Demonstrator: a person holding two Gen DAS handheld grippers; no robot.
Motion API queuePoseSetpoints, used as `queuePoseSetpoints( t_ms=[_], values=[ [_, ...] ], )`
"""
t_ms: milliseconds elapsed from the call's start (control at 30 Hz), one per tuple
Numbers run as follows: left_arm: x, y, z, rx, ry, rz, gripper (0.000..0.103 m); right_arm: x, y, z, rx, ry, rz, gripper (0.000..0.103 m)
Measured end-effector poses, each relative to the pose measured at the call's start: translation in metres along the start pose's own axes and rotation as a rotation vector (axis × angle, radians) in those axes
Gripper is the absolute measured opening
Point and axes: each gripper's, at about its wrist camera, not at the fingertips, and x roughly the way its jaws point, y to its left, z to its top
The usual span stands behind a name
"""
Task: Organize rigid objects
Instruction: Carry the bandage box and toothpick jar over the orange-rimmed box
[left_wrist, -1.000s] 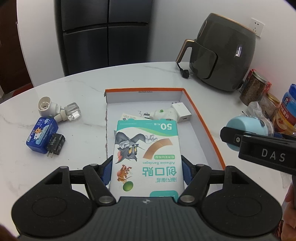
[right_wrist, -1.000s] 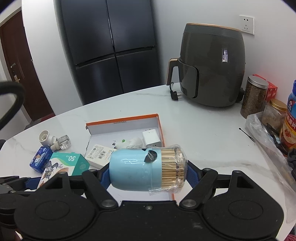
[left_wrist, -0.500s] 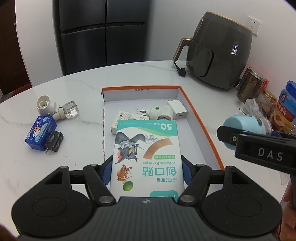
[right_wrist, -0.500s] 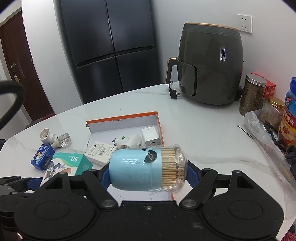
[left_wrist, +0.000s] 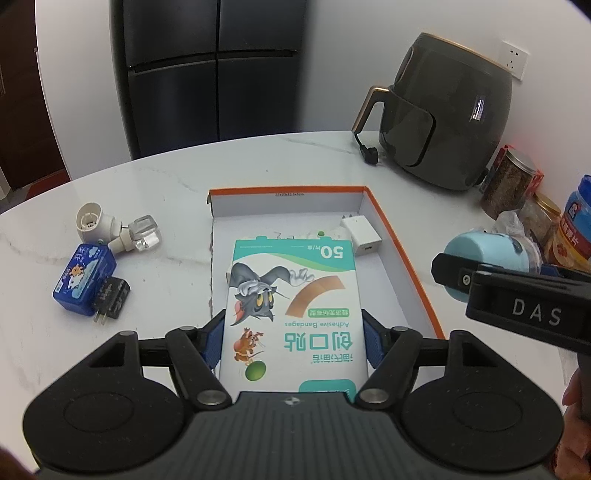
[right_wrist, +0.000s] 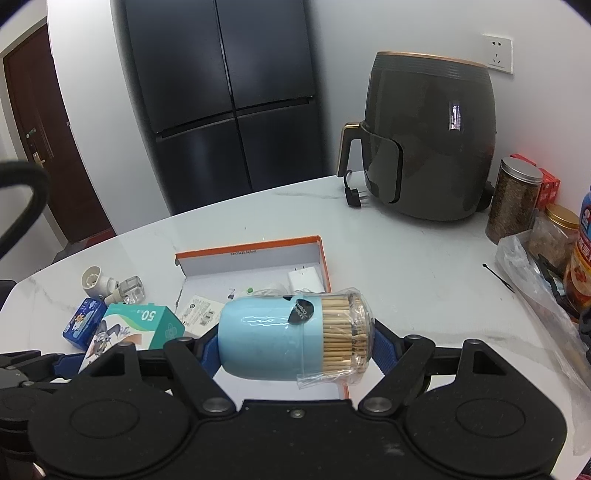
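the left gripper (left_wrist: 293, 334) pinched a bandage box (left_wrist: 293, 306) by its long sides, held over the near end of the orange-rimmed tray (left_wrist: 413, 273). the right gripper (right_wrist: 293, 345) clamped a blue toothpick holder (right_wrist: 266, 341) lying sideways, just past the tray's right rim. a white charger (left_wrist: 364, 236) lay in the tray's far right corner. a blue plug box (left_wrist: 83, 278) sat left of the tray.

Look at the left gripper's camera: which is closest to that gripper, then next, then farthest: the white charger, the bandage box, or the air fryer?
1. Bandage box: held between the left gripper fingers.
2. White charger: inside the orange-edged box, far right corner.
3. Air fryer: back right, by the wall.
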Motion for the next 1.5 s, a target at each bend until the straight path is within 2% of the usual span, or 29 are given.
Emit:
queuePoseSetpoints(
  t_ms=[1000,1500],
  values=[
    [0.037,0.003,0.024,-0.019,0.029,0.003,0.072,0.04,-0.006,0.021,-0.017,0.027,0.006,0.092],
    [0.057,0.003,0.044,-0.028,0.024,0.018,0.071,0.066,-0.005,0.043,-0.043,0.028,0.02,0.092]
  ],
)
